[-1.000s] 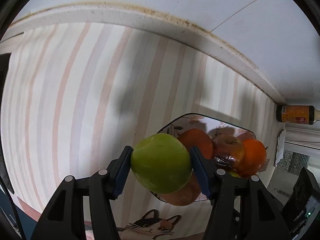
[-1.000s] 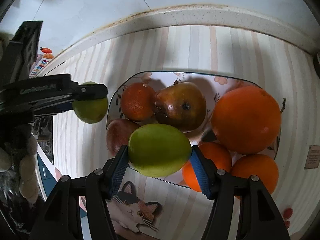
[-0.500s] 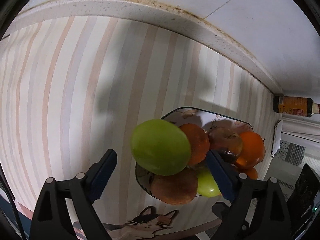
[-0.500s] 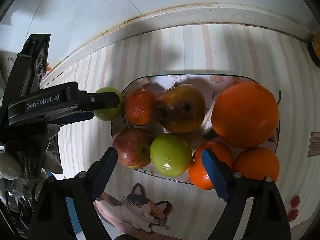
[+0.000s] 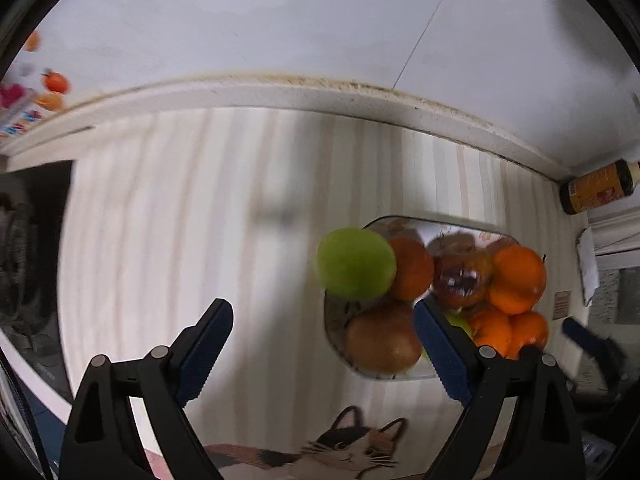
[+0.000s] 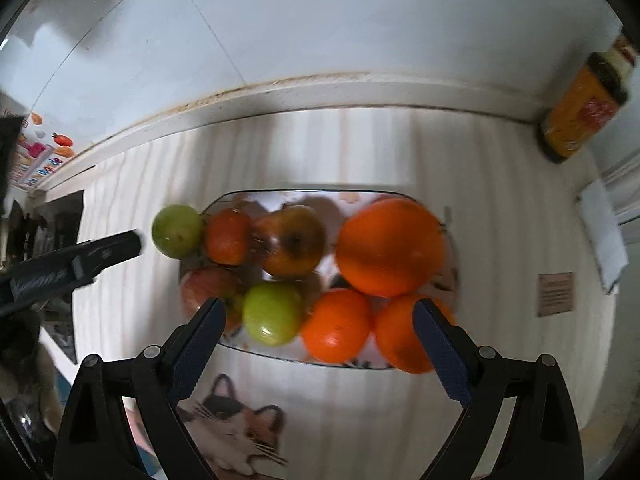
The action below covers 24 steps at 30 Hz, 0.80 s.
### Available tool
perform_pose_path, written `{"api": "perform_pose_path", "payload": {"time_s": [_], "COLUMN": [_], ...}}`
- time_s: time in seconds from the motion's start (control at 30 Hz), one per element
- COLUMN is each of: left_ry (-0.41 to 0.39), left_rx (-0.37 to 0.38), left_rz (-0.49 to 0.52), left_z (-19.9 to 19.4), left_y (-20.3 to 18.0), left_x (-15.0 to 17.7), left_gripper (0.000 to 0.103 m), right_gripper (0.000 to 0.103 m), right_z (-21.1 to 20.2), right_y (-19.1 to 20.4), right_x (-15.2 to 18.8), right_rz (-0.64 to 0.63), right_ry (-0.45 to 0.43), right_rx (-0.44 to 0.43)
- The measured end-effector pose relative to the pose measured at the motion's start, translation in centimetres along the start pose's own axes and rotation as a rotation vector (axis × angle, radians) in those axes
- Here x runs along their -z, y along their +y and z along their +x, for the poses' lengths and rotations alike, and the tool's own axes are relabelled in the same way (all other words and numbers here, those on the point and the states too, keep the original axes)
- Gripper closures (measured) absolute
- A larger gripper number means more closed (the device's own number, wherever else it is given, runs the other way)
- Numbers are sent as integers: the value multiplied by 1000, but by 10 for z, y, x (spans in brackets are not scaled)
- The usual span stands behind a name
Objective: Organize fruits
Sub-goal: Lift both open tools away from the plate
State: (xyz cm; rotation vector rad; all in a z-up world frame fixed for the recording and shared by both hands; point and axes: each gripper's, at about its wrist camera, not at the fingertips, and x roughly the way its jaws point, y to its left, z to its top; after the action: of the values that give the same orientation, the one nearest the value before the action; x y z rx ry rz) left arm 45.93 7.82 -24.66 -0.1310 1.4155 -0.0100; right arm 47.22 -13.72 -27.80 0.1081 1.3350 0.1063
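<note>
- Both green apples have left the grippers: left gripper (image 5: 322, 354) and right gripper (image 6: 316, 344) now gape empty.
- Left green apple (image 6: 177, 231) seems perched on the plate's rim (image 6: 304, 192); it could roll off across the bench.

The counter (image 6: 500, 220) has a striped cloth (image 6: 360, 152) with a cat picture. A plate (image 6: 454, 248) full of fruit sits on the cloth. A brown bottle (image 6: 580, 116) lies in the far corner.

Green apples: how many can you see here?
2. One green apple sits at the plate's left edge; the other lies inside at the front, beside a red apple. More may hide underneath.
</note>
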Motion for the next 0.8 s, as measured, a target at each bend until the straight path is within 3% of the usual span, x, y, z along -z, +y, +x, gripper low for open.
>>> {"api": "perform_pose_path", "payload": {"time_s": [0.2, 0.23, 0.63, 0.8], "left_ry": [-96, -117, -302, -343], "left_rx": [-46, -81, -65, -42], "left_rz": [30, 15, 94, 102], "left_z": [-32, -38, -121, -150], "left_y": [-8, -11, -47, -52], "left_x": [42, 48, 111, 133], "left_gripper": [11, 11, 11, 11], "right_gripper": [7, 7, 7, 7], "right_z": [-28, -33, -126, -171], "right_y": [-8, -8, -7, -6], "right_x": [27, 31, 95, 119], "right_rz": [7, 8, -10, -15], "right_ry": [-60, -69, -225, -285], "right_rx": [27, 29, 55, 42]}}
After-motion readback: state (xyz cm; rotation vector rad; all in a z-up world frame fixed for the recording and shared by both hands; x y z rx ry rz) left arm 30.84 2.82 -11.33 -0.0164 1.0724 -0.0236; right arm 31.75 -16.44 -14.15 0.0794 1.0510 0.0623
